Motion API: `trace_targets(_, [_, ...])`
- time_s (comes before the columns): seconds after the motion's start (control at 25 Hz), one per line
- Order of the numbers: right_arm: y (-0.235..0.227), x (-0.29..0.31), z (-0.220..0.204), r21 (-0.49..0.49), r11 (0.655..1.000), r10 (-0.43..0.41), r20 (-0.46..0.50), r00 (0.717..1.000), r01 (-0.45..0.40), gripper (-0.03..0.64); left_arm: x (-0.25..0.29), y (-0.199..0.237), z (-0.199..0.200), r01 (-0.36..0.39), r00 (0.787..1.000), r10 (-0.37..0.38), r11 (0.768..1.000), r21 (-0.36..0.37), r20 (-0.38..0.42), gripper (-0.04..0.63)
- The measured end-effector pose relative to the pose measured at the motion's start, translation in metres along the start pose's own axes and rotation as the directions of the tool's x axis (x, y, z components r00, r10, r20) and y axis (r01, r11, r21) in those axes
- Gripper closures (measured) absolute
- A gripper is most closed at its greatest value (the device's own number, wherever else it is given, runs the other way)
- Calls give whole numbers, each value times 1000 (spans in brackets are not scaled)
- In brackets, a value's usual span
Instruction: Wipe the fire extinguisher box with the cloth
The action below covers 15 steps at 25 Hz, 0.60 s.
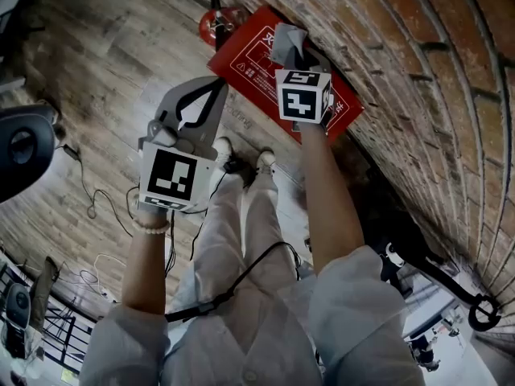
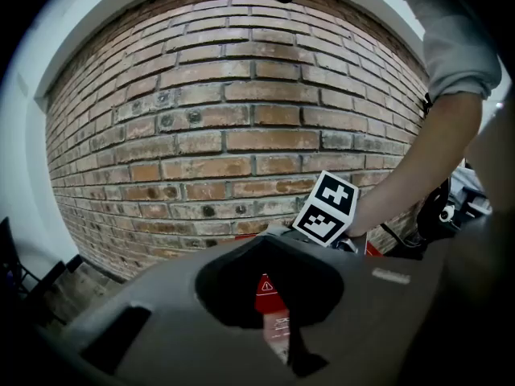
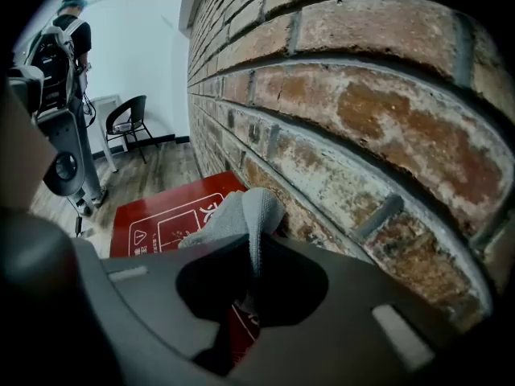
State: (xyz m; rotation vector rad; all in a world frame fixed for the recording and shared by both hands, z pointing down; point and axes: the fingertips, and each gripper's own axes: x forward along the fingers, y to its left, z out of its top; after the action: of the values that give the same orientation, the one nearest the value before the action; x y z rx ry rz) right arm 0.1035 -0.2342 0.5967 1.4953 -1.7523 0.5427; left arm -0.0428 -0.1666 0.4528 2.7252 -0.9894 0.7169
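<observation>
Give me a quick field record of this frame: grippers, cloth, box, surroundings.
left gripper: jaws together, nothing in them; held beside the box's corner, apart from the cloth
right gripper: shut on the cloth, over the box top close to the wall
cloth: grey, bunched, appears to rest on the box top at its wall-side edge
fire extinguisher box: red, white print on top, set against the wall
brick wall: right of the box in the head view
floor: wood planks
</observation>
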Motion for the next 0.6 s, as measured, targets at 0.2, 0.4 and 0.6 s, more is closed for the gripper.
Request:
trace_targets(0.2, [-10,-7,-14,6,1000,-9,-7,1000,9,591,2,-11,3,4,1000,-4,1000,3,2,598])
trace_targets(0.4, [-22,-16,-26,12,1000,-20,-17,1000,20,591,3,-22,7,9,1000,-9,1000,2,4,598])
trace_targets(0.6, [-34,-26,-40,14,999,-29,-23,999,29,591,5,-35,10,18,1000,-18,1000,12,7,598])
